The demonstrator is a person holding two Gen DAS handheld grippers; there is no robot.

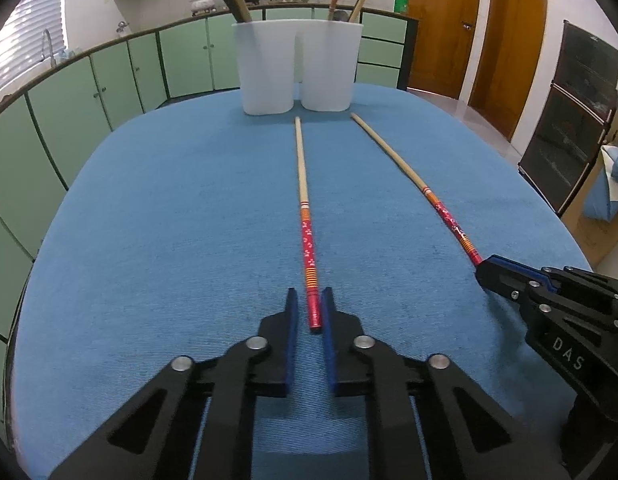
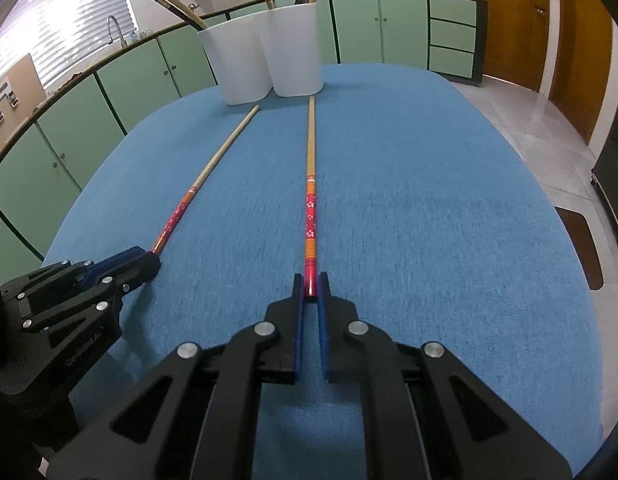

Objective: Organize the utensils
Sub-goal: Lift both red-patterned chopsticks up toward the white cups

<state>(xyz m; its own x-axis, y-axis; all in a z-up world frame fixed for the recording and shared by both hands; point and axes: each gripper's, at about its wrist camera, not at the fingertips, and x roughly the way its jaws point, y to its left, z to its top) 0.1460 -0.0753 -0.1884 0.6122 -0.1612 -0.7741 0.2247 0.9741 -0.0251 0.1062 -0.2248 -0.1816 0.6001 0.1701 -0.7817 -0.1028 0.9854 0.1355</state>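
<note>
Two long chopsticks with red patterned handles lie side by side on the blue tablecloth, tips toward two white holders. My left gripper is shut on the red end of the left chopstick. My right gripper is shut on the red end of the right chopstick. Each view also shows the other gripper at its side: the right gripper and the left gripper, each with a chopstick end inside its tips. Both chopsticks rest flat on the cloth.
The white holders stand touching at the table's far edge, each with chopsticks leaning inside. Green cabinets curve behind the table, wooden doors stand at the back right, and a dark glass cabinet is to the right.
</note>
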